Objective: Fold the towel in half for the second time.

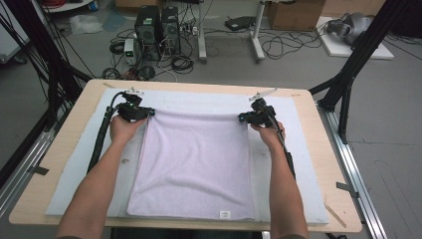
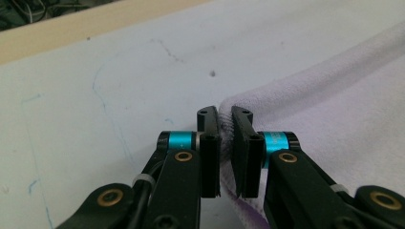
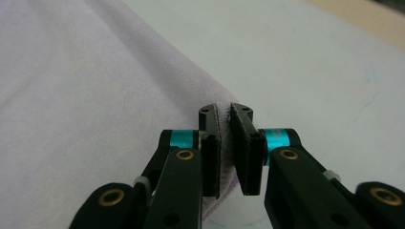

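Note:
A pale lilac towel (image 1: 196, 159) lies flat on the light blue mat (image 1: 293, 164), its far edge folded over. My left gripper (image 1: 149, 113) is shut on the towel's far left corner; in the left gripper view the towel corner (image 2: 334, 119) is pinched between the black jaws of that gripper (image 2: 225, 119). My right gripper (image 1: 242, 118) is shut on the far right corner. The right gripper view has the towel (image 3: 95, 95) spreading to the left, its corner clamped in the right gripper (image 3: 224, 114). Both hands rest low on the mat.
The mat covers a wooden table (image 1: 69, 134) with bare wood around its rim. Black frame posts (image 1: 358, 55) stand at both far sides. Computer towers (image 1: 157, 27) and loose cables sit on the floor beyond the table. A small white label (image 1: 225, 214) marks the towel's near edge.

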A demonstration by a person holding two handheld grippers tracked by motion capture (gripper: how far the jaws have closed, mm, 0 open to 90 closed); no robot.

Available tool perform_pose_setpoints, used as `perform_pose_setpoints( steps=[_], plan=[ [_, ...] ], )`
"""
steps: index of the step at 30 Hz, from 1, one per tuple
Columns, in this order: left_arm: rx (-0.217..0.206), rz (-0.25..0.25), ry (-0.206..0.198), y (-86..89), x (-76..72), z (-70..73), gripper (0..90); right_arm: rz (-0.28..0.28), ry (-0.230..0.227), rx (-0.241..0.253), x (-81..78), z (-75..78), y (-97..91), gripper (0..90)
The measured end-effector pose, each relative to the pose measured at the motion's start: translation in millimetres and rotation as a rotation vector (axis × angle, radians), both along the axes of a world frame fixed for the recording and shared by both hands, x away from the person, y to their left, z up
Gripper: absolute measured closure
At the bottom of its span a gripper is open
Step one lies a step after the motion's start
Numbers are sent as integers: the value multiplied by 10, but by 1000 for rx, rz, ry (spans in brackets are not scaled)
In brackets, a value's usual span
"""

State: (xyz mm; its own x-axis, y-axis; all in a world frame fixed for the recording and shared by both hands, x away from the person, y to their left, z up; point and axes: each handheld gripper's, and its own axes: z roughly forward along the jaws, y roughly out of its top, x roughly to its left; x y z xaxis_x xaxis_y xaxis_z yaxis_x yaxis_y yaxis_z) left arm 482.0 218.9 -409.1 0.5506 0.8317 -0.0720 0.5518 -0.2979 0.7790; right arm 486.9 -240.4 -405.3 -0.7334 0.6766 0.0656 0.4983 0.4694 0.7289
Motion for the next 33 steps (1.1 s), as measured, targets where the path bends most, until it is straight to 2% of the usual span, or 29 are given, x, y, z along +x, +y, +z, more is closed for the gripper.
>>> perform_pose_setpoints(
  steps=[5, 6, 7, 11, 14, 15, 17, 21, 23, 25, 27, 28, 33],
  plan=[
    [-47, -13, -57, 40, -31, 221, 823, -8, -62, 23, -33, 267, -84, 827],
    [-61, -14, -79, 42, -41, 295, 822, -10, -68, 30, -35, 310, -94, 827],
    [-69, -19, -83, 45, -36, 357, 823, -10, -86, 42, -30, 377, -107, 827],
    [-83, -38, -118, 50, -45, 529, 822, -17, -117, 55, -46, 525, -136, 827],
    [-85, -59, -100, 75, -61, 533, 823, -13, -79, 67, -53, 496, -153, 825],
    [-73, -75, -89, 76, -78, 527, 822, -8, -87, 67, -55, 481, -155, 825],
    [-50, -110, -75, 79, -114, 532, 822, 1, -53, 64, -77, 466, -145, 825],
    [-68, -136, -97, 107, -240, 577, 822, 38, -53, 63, -146, 509, -116, 824],
    [-71, -149, -100, 134, -317, 582, 821, 56, -47, 88, -211, 563, -111, 824],
    [-78, -164, -101, 171, -401, 579, 821, 74, -49, 76, -281, 609, -101, 823],
    [-100, -177, -112, 203, -503, 578, 821, 87, -80, 89, -391, 633, -105, 823],
    [-107, -187, -116, 216, -556, 578, 821, 95, -92, 92, -449, 631, -109, 824],
    [-109, -240, -132, 255, -851, 546, 820, 112, -75, 121, -719, 520, -184, 823]
  ],
)
